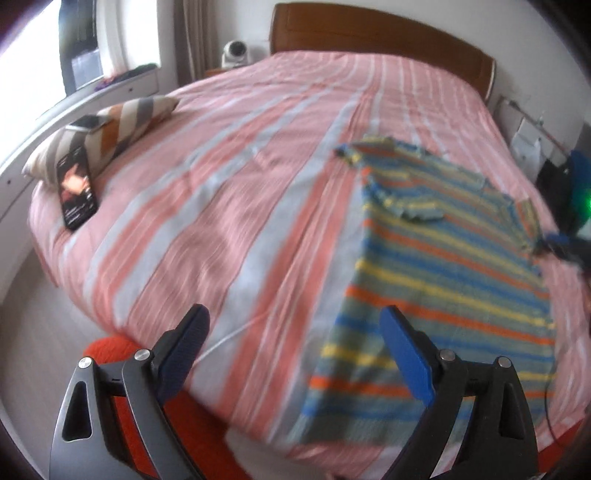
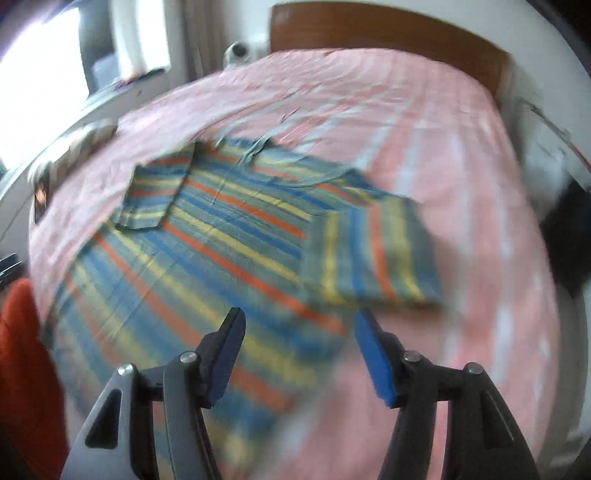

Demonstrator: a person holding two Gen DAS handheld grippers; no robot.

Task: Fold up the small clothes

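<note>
Your left gripper (image 1: 295, 339) hung above the near edge of the bed (image 1: 229, 192), its jaws spread wide with nothing between them; the dark pad sat over the pink-and-grey striped bedspread and the blue pad over the lower hem of the striped shirt (image 1: 436, 266). Your right gripper (image 2: 299, 343) also had its jaws apart and empty, the left finger over the shirt's body and the right one over bare bedspread just past the shirt's edge. The shirt (image 2: 229, 236), banded in blue, yellow, orange and grey-green, lay flat on the bedspread (image 2: 461, 166), on the right half of the bed as your left camera saw it, with its collar toward the wooden headboard (image 1: 369, 29). In your right camera one sleeve was folded in over the chest at the left, and the other sleeve lay turned in over the shirt's right side, its stripes running crosswise to those of the body. Both views were smeared by motion, the right one more so, and fine creases could not be read. At the far left of the bed a zigzag-patterned pillow (image 1: 110, 125) lay with one phone (image 1: 88, 123) resting on top of it and a second phone (image 1: 77, 188), screen lit, leaning against its front. Something red (image 2: 22, 369) filled the lower left of your right camera's view; what it was I could not tell.
</note>
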